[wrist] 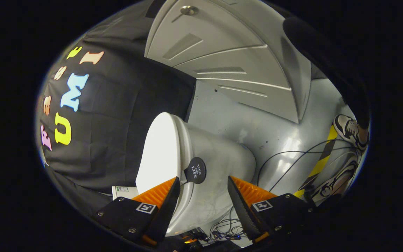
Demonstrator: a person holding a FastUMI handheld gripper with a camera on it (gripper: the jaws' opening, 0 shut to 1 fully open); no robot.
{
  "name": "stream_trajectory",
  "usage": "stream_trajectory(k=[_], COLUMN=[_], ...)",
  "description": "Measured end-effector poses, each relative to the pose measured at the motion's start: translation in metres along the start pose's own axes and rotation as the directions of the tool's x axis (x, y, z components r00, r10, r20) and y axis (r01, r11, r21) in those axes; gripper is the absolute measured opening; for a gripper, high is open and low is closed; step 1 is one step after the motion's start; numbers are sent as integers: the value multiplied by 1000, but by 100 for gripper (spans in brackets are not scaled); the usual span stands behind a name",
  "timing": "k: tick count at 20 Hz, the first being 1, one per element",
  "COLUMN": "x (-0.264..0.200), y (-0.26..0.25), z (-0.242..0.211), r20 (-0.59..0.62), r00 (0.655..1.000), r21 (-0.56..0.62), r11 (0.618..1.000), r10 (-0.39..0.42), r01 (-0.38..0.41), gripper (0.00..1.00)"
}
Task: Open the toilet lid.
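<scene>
Between spread, released fingers (203,196): white toilet (215,168), closed toilet lid (157,150) at ten o'clock, round black tag (195,170) just ahead.

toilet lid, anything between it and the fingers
Nothing visible stands in the way. The gripper is open, its fingers straddling the front of the toilet, with the closed toilet lid just ahead of them. A round black tab sticks out at the lid's edge.

glossy grey floor (285,140), white panelled door (229,59), black cloth wall (117,140), striped floor tape (322,159).
</scene>
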State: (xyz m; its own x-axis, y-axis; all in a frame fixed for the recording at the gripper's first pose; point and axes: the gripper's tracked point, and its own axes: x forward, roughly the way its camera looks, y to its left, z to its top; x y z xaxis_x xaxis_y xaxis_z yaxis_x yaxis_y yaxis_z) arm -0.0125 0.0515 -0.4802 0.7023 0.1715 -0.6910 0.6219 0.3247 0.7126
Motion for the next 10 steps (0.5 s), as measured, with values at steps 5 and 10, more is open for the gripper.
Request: stream_trajectory(k=[5,10], x=[20,34], y=[1,8], z=[5,11], r20=[11,15], r00=[1000,998], r21=[-14,18], r11=[1000,998], r10=[17,56], r01=[-17,-56], gripper=[82,58])
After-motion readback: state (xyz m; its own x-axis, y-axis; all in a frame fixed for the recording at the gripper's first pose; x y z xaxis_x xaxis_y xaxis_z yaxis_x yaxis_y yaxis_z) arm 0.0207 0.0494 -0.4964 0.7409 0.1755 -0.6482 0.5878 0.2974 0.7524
